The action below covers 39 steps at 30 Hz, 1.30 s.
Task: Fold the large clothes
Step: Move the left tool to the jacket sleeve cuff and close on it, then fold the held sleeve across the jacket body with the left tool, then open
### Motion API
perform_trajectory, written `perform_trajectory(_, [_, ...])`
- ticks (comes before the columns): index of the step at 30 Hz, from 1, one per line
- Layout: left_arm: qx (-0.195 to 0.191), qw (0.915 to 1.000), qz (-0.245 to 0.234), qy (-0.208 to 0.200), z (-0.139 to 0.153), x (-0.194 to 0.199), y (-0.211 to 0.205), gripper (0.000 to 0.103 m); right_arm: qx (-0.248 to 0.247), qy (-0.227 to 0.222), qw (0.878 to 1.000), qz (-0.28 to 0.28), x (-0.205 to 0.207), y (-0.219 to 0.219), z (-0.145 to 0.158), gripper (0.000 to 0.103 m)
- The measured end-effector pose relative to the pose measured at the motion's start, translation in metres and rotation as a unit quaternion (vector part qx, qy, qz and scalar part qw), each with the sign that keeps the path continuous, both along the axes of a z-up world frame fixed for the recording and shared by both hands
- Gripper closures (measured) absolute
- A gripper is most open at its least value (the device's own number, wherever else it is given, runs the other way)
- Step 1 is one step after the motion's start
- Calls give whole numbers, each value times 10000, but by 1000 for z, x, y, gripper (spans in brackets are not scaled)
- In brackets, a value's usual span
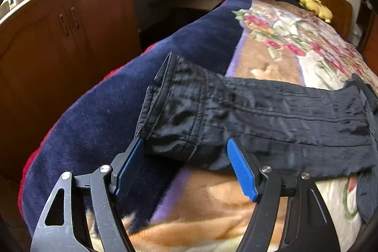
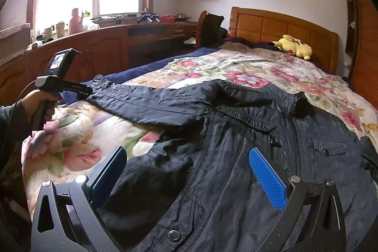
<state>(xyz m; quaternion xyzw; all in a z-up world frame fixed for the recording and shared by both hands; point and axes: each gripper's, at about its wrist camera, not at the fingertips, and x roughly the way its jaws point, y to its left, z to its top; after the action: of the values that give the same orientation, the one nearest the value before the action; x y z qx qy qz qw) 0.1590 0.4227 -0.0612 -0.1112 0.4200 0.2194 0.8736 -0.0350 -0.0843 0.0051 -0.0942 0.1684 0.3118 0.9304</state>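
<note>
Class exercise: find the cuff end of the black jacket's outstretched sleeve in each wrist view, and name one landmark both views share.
Left wrist view: the sleeve cuff lies centre-left, just beyond the left gripper.
Right wrist view: the sleeve cuff lies far left, beside that gripper.
Shared landmark: the yellow plush toy by the headboard.

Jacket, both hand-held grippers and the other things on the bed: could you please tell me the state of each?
Jacket: spread flat on the bed, unfolded, one sleeve stretched sideways.
Sleeve cuff: lying between the left pads, not pinched.
Left hand-held gripper: open, straddling the cuff.
Right hand-held gripper: open, above the jacket's front.
Floral blanket: spread over the bed.
Yellow plush toy: lying by the headboard.
</note>
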Motion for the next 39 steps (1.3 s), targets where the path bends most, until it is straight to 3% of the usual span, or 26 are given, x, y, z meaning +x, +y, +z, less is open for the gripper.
perform_trajectory(12, [-200, 9993, 239, 214, -6, 7, 14, 27, 29, 58, 10000, 16, -1, 0, -1, 0])
perform_trajectory(17, [-490, 9985, 131, 208, -4, 10, 12, 72, 30, 115, 9999, 42, 2, 0, -3, 0])
perform_trajectory(21, [-279, 9994, 45, 210, 5, 9, 2, 90, 23, 112, 9999, 32, 0, -1, -2, 0])
perform_trajectory(31, [219, 9966, -586, -528, 84, 0, -85, 97, 135, -8, 9999, -101, -7, -35, 9, 0])
perform_trajectory(39, [513, 9832, -1422, -1023, 144, 8, -192, 97, 413, -164, 9972, -603, -15, -93, 21, 0])
